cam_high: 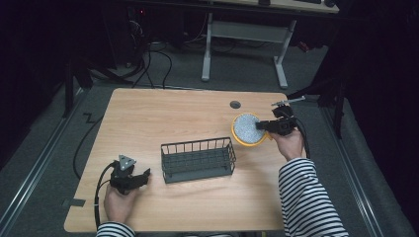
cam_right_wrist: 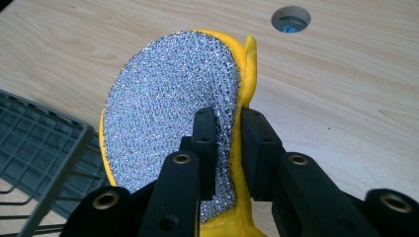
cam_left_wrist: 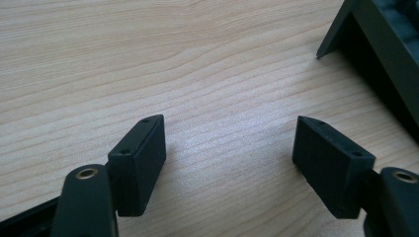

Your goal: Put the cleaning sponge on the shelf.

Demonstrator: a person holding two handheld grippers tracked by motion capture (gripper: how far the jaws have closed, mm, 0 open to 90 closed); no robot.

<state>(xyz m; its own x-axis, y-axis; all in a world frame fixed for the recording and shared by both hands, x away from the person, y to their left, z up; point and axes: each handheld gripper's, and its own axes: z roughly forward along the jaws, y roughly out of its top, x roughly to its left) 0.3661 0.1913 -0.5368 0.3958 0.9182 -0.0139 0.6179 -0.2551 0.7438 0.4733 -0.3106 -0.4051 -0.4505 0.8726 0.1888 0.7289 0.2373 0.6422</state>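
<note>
The person wears a long-sleeved top with black and white stripes. The left tool (cam_high: pixel 129 177) is black, with a grey three-cornered plate on top and a black cable looping from its near side. The right tool (cam_high: pixel 269 125) is black too, its cable trailing along the sleeve. Each jaw ends in a flat rectangular pad (cam_left_wrist: pixel 138 163) with small screw holes; brass-coloured rivets sit in the links behind.

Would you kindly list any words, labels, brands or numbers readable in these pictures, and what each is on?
None: no readable text stands on the yellow scouring pad, the wire basket, the wooden table, or either gripper, left or right.
</note>
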